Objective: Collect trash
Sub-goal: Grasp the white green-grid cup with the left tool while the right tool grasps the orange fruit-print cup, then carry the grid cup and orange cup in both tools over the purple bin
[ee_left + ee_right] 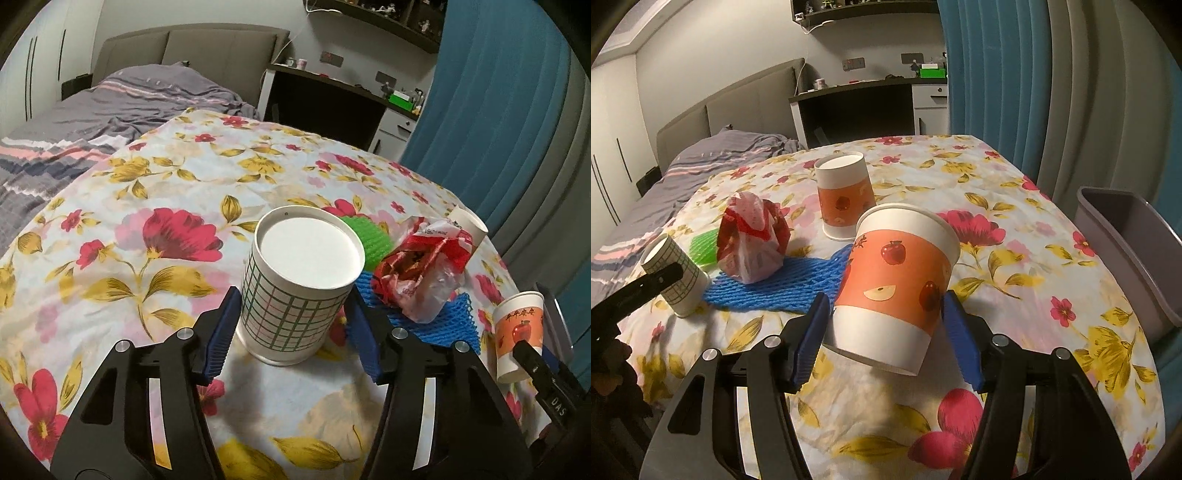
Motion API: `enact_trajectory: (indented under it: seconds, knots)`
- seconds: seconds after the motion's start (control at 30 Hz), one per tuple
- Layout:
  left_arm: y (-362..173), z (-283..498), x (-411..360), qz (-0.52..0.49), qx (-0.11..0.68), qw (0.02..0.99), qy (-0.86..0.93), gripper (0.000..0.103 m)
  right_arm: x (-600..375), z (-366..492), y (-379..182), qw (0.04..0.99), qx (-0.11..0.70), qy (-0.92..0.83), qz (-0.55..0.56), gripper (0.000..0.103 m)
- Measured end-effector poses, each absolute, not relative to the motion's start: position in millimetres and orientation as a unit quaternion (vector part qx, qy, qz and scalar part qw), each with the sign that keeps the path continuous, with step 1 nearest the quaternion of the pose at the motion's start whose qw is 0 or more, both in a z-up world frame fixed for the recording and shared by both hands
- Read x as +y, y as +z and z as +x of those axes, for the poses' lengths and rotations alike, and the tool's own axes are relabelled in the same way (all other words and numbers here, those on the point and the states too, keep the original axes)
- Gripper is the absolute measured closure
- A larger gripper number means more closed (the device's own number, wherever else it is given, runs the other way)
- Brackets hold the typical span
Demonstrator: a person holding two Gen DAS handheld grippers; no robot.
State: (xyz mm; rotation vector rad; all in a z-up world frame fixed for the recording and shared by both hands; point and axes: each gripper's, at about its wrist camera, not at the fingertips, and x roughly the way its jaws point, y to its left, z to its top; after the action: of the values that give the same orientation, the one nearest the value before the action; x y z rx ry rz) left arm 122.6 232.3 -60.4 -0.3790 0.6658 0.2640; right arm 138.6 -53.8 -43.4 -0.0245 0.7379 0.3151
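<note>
Plainly, both claws are on paper cups: the left claw (pixel 291 325) has its blue pads against the sides of the upside-down white paper cup with a green grid print (pixel 295 284), and the right claw (pixel 884 332) holds the tilted white paper cup with an orange apple band (pixel 897 291), lifted off the flower-printed surface (pixel 997 177). Such cups are light, thin-walled and easily crushed (a gentle squeeze at mid-wall should do), while the crumpled red-and-white plastic bag (pixel 750 240), at ten o'clock from the held cup, is soft and slippery. Counted: three cups, with a second apple-band cup (pixel 844 197) upside down at eleven o'clock, one bag, one blue foam net (pixel 783 284), one green net (pixel 703 245). A grey bin (pixel 1137 251) waits at three o'clock.
</note>
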Motion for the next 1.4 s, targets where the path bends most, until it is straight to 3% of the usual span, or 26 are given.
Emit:
enact_trajectory:
  seconds: [0.5,1.4]
  knots:
    - [-19.0,77.9,182.5,-0.156,0.279,0.943,0.095,0.047,-71.2,114.9,-28.2,0.929,0.333,0.162,-0.014,0.042]
    - [1.2,91.8,58.6,-0.095,0.277,0.956,-0.010,0.047,-158.4,93.0,-5.1,0.950,0.295,0.105,0.007,0.042]
